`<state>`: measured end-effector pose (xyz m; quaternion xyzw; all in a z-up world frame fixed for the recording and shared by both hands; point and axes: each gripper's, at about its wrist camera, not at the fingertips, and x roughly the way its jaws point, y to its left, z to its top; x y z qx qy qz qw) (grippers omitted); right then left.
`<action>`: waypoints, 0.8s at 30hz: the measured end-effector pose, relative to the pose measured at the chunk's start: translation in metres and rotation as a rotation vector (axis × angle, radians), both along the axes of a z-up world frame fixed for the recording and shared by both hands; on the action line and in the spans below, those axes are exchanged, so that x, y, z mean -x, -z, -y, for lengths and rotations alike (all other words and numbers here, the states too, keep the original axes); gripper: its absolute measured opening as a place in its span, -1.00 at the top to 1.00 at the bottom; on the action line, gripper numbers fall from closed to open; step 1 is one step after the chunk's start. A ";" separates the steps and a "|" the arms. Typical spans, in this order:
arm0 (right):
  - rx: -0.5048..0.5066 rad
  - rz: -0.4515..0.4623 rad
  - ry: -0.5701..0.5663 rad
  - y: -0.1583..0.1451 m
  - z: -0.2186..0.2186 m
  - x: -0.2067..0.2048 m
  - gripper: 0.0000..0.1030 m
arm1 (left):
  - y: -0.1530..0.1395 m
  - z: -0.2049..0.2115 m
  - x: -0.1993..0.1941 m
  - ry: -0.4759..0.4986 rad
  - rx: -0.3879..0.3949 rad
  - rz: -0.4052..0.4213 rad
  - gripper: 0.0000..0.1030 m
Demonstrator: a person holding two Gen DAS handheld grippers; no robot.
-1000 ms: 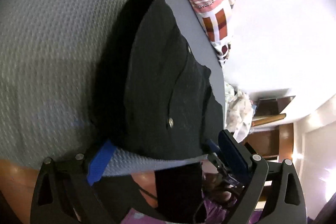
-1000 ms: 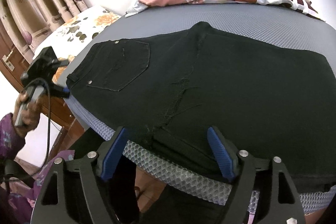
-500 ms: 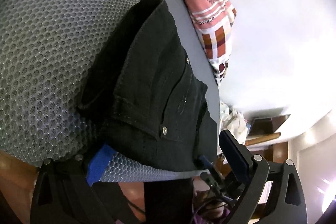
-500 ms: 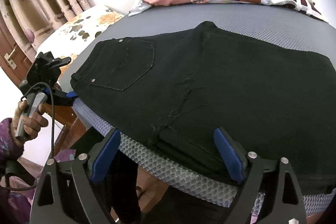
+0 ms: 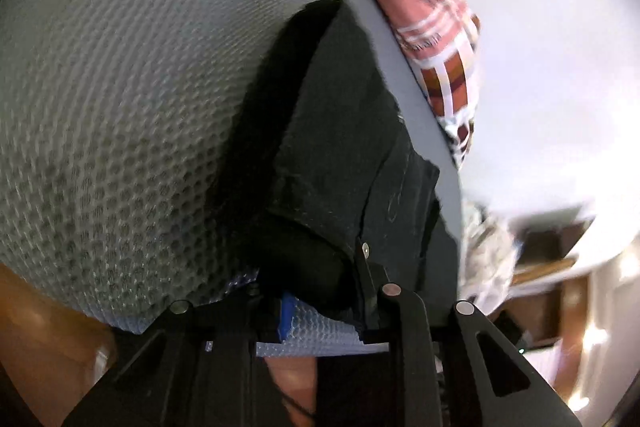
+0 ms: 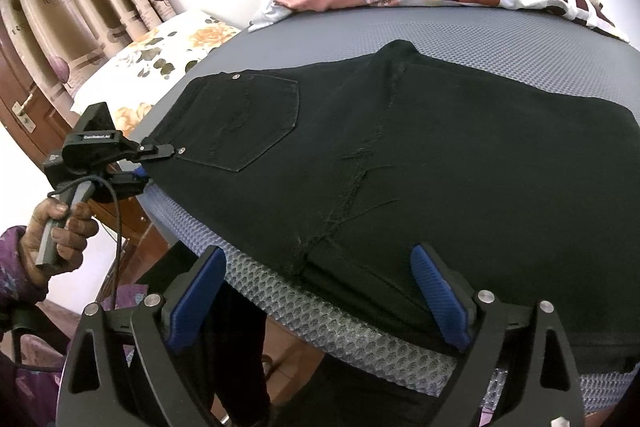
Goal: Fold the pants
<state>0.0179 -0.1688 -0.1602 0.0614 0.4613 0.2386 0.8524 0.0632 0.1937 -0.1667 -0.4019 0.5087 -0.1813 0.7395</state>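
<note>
One pair of black pants (image 6: 420, 163) lies flat on a grey mesh mattress (image 6: 520, 39), back pocket up. Two grippers work its near edge: the left gripper (image 6: 160, 151) closing, pinching the waistband corner; the right gripper (image 6: 320, 291) spreading, nothing pinched.

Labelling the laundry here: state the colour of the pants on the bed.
The pants are black, clearest in the right wrist view.
</note>
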 end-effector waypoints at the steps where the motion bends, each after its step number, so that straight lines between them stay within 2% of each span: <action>1: 0.000 0.000 0.000 0.000 0.000 0.000 -0.79 | -0.006 0.002 0.000 0.006 -0.013 0.022 0.55; 5: -0.004 0.000 0.001 0.000 -0.001 0.000 -0.81 | -0.023 0.009 -0.002 0.028 -0.056 0.090 0.56; 13: -0.041 0.002 0.026 -0.002 0.005 0.000 -0.83 | -0.062 0.036 -0.005 0.046 -0.150 0.170 0.56; 17: -0.161 -0.004 0.102 -0.006 0.031 -0.005 -0.84 | -0.095 0.060 -0.002 0.085 -0.217 0.252 0.56; 22: -0.332 -0.036 0.183 -0.011 0.065 -0.014 -0.84 | -0.135 0.108 -0.006 0.158 -0.219 0.334 0.57; 24: -0.385 -0.041 0.211 -0.014 0.079 -0.016 -0.84 | -0.153 0.144 -0.006 0.220 -0.224 0.397 0.71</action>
